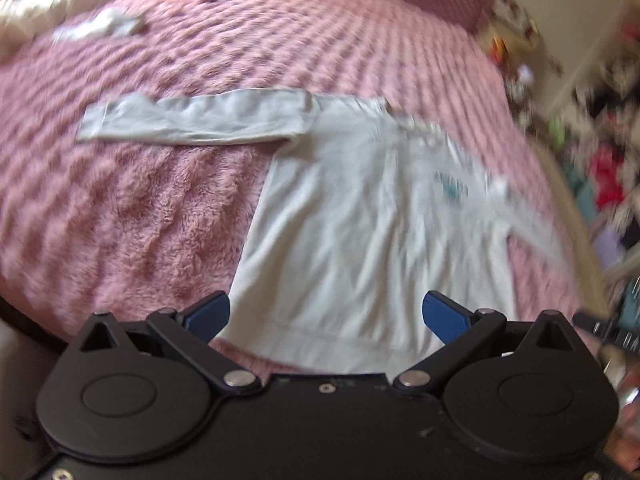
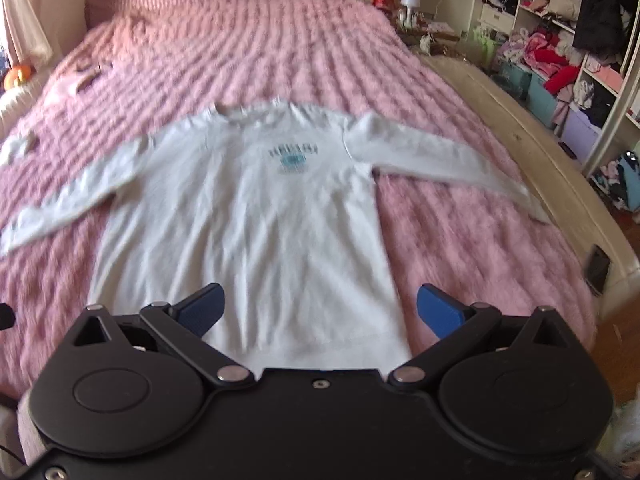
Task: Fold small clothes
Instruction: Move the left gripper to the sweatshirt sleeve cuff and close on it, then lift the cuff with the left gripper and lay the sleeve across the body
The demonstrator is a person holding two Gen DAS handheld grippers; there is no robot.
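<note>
One white long-sleeved shirt (image 2: 248,216) is laid flat, front up, on a pink fluffy blanket (image 2: 280,48). A dark word and a blue picture are printed on the chest, too blurred to be read. Both sleeves are spread out. The left gripper (image 1: 326,314) and right gripper (image 2: 318,308) are held wide apart, empty, near the hem.

White shirt (image 2: 248,216) lies flat on the pink blanket (image 2: 460,248), sleeves spread; right gripper (image 2: 318,312) gapes wide over the shirt's hem.

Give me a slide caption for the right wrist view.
Open right gripper above white long-sleeved shirt spread flat on pink bedspread.
</note>
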